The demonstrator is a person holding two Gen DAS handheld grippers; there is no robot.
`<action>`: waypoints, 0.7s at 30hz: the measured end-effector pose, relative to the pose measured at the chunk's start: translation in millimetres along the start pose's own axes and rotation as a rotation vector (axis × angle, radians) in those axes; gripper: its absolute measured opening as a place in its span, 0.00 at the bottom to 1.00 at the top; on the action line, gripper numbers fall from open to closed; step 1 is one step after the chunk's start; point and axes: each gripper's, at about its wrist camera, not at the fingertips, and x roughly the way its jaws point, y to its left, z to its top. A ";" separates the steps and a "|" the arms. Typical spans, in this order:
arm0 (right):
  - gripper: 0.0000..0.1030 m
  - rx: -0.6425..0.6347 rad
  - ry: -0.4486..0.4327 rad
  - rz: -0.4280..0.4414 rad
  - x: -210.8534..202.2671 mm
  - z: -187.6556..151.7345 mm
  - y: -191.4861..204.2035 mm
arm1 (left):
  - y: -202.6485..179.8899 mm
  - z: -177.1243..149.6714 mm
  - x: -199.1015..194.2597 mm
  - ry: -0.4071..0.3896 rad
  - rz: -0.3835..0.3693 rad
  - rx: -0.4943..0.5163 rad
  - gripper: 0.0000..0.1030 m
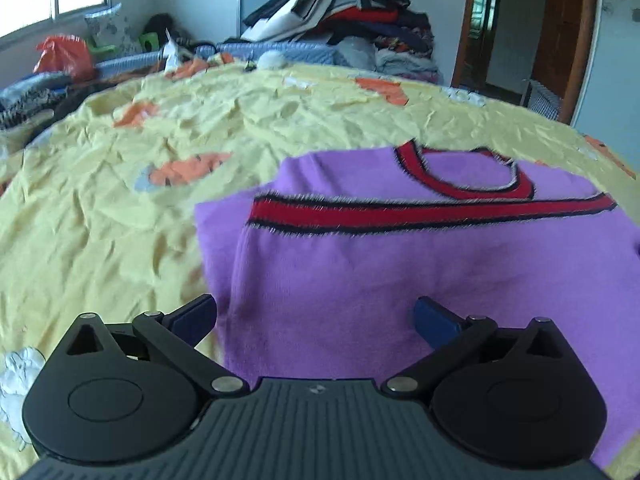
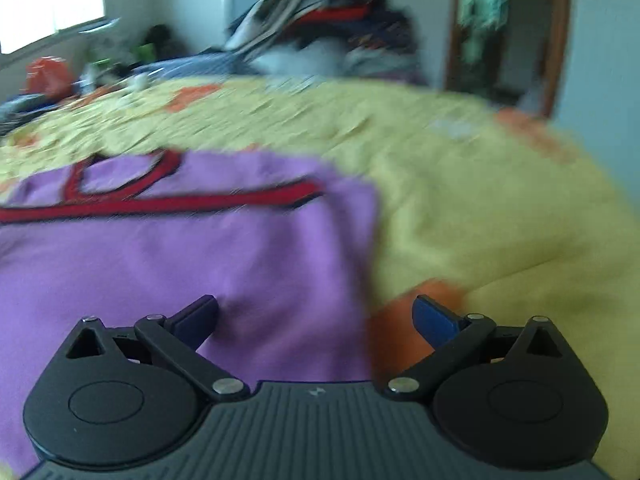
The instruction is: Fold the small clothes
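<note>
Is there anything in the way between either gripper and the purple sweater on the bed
Nothing visible is. Both grippers, left and right, are open, right over the near edge of the purple sweater, which lies flat on the yellow bedspread with nothing on top.

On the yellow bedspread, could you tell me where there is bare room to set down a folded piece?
Bare yellow bedspread lies left of the purple sweater, and a wide patch opens right of it. The far edge is crowded: a clothes pile, an orange bag and other clutter. Both grippers, left and right, are open at the sweater's near edge.
</note>
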 end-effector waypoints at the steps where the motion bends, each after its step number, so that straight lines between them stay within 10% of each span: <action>1: 1.00 -0.022 -0.021 0.055 -1.4 5.2 6.1 | -4.0 2.5 -0.6 -0.007 -0.009 0.016 1.00; 6: 1.00 -0.105 -0.010 0.197 35.4 34.0 49.5 | -19.3 22.2 27.3 0.002 0.016 0.042 1.00; 14: 1.00 0.022 0.053 0.067 84.3 45.1 19.2 | -12.5 34.0 62.6 0.010 0.061 -0.022 1.00; 21: 1.00 0.063 0.005 0.116 32.8 39.1 39.1 | -11.9 32.4 62.2 -0.002 0.062 -0.030 1.00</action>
